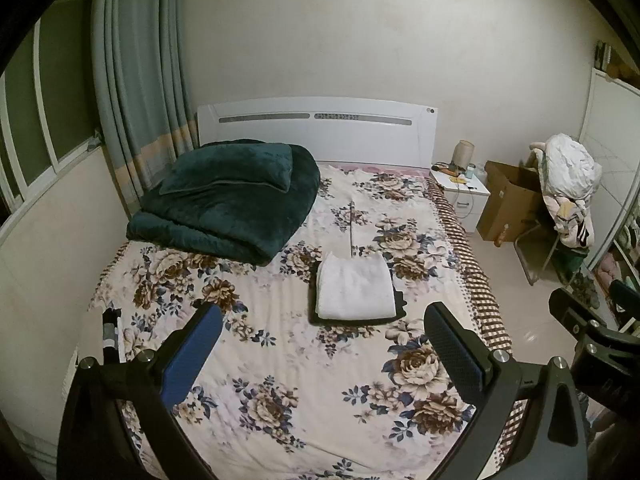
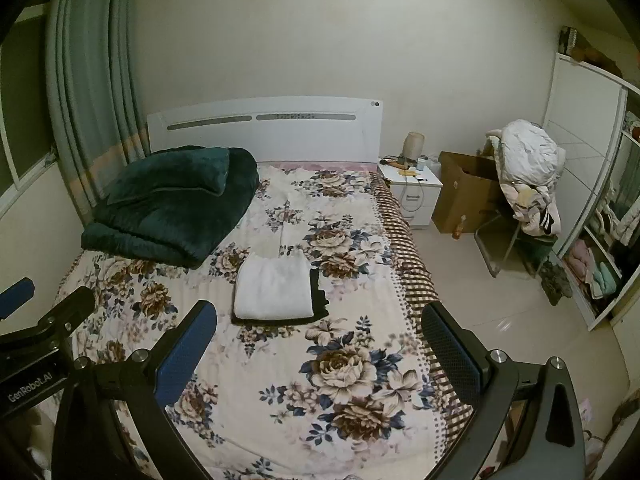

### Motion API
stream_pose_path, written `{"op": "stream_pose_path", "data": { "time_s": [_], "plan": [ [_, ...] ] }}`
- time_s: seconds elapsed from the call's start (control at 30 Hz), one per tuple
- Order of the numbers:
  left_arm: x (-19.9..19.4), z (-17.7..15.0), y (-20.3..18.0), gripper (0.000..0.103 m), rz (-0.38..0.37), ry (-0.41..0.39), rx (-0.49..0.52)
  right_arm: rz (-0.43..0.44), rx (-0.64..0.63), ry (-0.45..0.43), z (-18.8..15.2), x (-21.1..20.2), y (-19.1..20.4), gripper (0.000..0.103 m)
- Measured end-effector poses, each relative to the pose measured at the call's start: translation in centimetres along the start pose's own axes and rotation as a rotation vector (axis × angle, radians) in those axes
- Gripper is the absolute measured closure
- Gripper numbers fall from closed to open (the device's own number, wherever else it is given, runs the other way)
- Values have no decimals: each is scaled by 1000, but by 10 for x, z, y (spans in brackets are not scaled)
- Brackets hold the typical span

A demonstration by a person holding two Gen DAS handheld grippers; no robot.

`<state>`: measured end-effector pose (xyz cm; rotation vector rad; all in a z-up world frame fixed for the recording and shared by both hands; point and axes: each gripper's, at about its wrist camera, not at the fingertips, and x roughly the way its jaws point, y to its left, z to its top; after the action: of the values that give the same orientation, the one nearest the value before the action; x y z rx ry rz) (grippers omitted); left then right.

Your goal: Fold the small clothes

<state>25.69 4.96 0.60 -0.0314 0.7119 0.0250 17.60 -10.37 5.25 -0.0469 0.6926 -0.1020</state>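
Observation:
A folded white garment (image 1: pixel 354 287) (image 2: pixel 275 289) lies on top of a folded black garment (image 1: pixel 400 306) (image 2: pixel 320 296) in the middle of the floral bed sheet (image 1: pixel 280 360) (image 2: pixel 340 380). My left gripper (image 1: pixel 322 330) hangs open above the near part of the bed, short of the stack, with nothing between its fingers. My right gripper (image 2: pixel 320 328) is open too, held back from the stack and empty. Each gripper's body shows at the edge of the other's view.
A folded dark green blanket with a pillow (image 1: pixel 228 196) (image 2: pixel 172 208) fills the bed's far left. A white nightstand (image 2: pixel 416 196), a cardboard box (image 2: pixel 464 196) and a chair piled with clothes (image 2: pixel 528 184) stand to the right. An open wardrobe (image 2: pixel 600 240) is at far right.

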Motion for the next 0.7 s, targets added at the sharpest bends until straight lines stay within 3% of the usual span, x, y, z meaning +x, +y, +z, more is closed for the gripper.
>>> {"op": "stream_pose_path", "data": {
  "time_s": [0.7],
  "plan": [
    [-2, -2, 1, 0, 2, -2, -3, 4, -9, 4, -3, -5, -4, 0]
  ]
}}
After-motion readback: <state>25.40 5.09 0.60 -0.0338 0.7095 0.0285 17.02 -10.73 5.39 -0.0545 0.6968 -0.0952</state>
